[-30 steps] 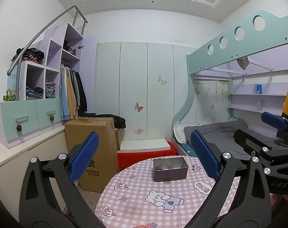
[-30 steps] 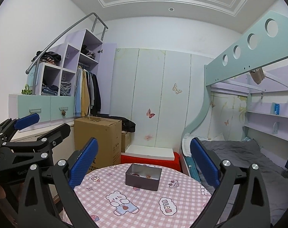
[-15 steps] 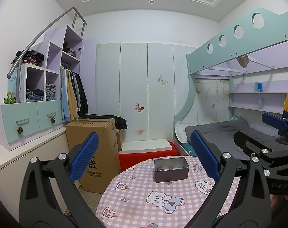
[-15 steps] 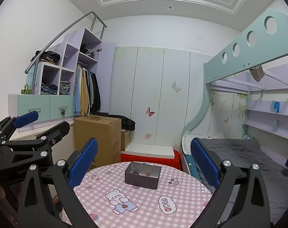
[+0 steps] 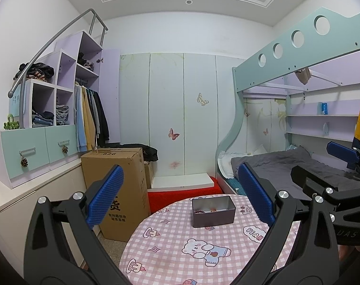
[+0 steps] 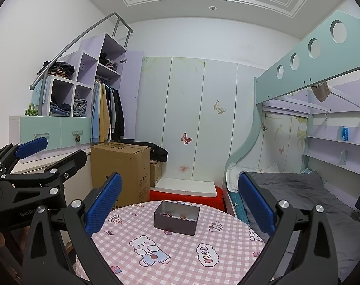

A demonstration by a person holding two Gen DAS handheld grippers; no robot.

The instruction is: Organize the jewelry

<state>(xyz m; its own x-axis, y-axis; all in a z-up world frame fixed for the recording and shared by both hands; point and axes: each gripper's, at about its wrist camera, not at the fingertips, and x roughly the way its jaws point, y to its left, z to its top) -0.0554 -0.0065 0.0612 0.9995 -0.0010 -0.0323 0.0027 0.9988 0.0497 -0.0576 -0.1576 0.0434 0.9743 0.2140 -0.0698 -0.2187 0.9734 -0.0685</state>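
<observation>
A dark grey metal tin stands open on the far part of a round table with a pink checked cloth. Small jewelry pieces, among them a dark bead bracelet, lie inside it. The tin also shows in the right wrist view. My left gripper is open and empty, held above the table's near side. My right gripper is open and empty, beside the left one. Each gripper shows at the edge of the other's view: the right one, the left one.
A cardboard box stands on the floor left of the table. A red step lies behind the table before the wardrobe. A bunk bed is to the right, drawers and shelves to the left.
Both grippers have risen and pulled back slightly, so the tin and table sit lower and smaller in both views. Both jaws stay open.
</observation>
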